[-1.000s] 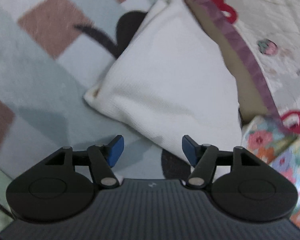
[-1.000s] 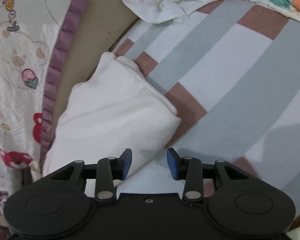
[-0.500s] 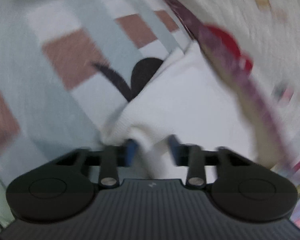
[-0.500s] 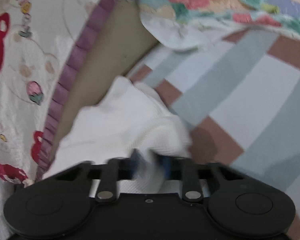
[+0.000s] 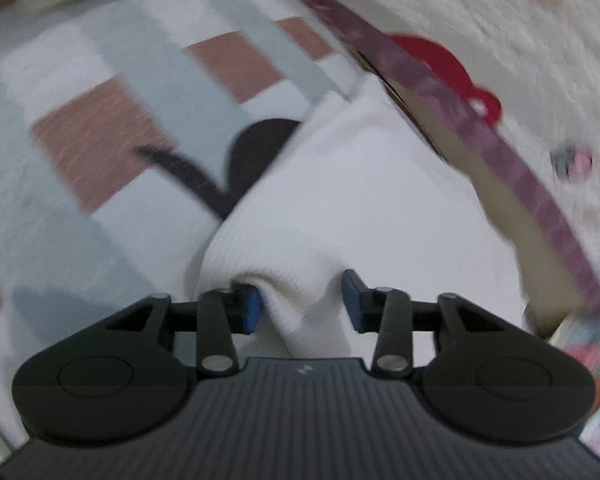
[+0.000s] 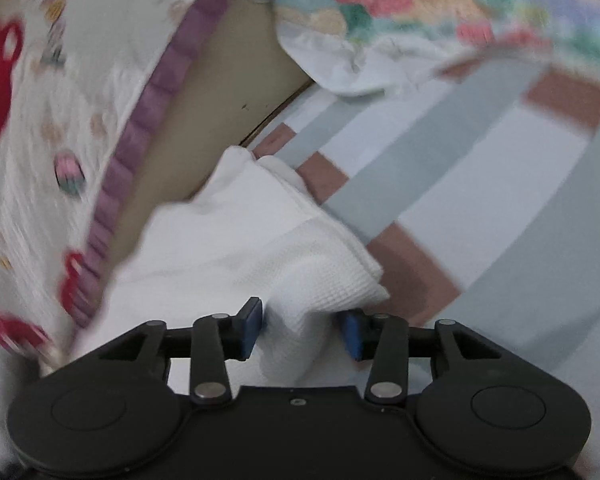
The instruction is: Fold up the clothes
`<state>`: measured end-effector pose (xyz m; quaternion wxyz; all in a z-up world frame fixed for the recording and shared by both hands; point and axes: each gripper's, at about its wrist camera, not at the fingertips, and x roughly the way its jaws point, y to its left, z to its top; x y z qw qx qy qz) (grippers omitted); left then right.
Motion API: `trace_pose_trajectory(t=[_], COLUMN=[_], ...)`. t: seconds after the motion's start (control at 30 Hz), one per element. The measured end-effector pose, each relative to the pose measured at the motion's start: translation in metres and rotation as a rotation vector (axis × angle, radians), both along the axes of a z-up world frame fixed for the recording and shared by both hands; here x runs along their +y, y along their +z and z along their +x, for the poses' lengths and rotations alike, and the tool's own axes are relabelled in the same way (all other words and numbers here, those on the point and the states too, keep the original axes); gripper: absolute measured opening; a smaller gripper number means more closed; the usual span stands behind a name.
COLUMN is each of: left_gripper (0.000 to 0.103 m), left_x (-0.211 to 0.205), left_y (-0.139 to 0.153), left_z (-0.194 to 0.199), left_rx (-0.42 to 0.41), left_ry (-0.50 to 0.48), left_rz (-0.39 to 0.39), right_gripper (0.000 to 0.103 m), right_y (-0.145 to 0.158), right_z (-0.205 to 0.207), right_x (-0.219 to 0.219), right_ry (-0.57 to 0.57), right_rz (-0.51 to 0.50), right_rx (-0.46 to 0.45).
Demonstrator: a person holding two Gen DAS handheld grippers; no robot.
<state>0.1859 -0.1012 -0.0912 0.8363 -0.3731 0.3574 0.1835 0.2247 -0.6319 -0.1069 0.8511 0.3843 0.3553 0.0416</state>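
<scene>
White waffle-knit garment (image 5: 364,208) lies as folded, layered pad on striped blanket (image 5: 100,148), far corner by purple trim (image 5: 452,120).

Left wrist view: left gripper (image 5: 302,304) near edge; cloth bunched between half-open jaws, left pad touching, right pad apart. Grip forming, not firm; whether for another fold or carrying off unclear.

Right wrist view: right gripper (image 6: 298,326), garment (image 6: 260,232) corner bulging between jaws, both pads against cloth. Soft, thick, ribbed; stacked layers may slip.
</scene>
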Motion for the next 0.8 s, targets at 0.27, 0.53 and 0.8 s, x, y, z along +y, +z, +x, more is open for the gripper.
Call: trace_pose_trajectory(t=[0.27, 0.53, 0.8], left_gripper=[0.013, 0.026, 0.008], left_x=[-0.015, 0.013, -0.008], left_y=[0.011, -0.009, 0.036], left_z=[0.016, 0.019, 0.004], left_rx=[0.038, 0.001, -0.068], left_ry=[-0.052, 0.067, -0.132], left_rz=[0.163, 0.053, 0.259], right_gripper=[0.015, 0.024, 0.012], right_y=[0.016, 0.025, 0.012], right_z=[0.02, 0.025, 0.013], right_x=[0.023, 0.032, 0.0], right_ry=[0.052, 0.123, 0.057], right_rz=[-0.129, -0.271, 0.002], right_rx=[-0.072, -0.08, -0.037])
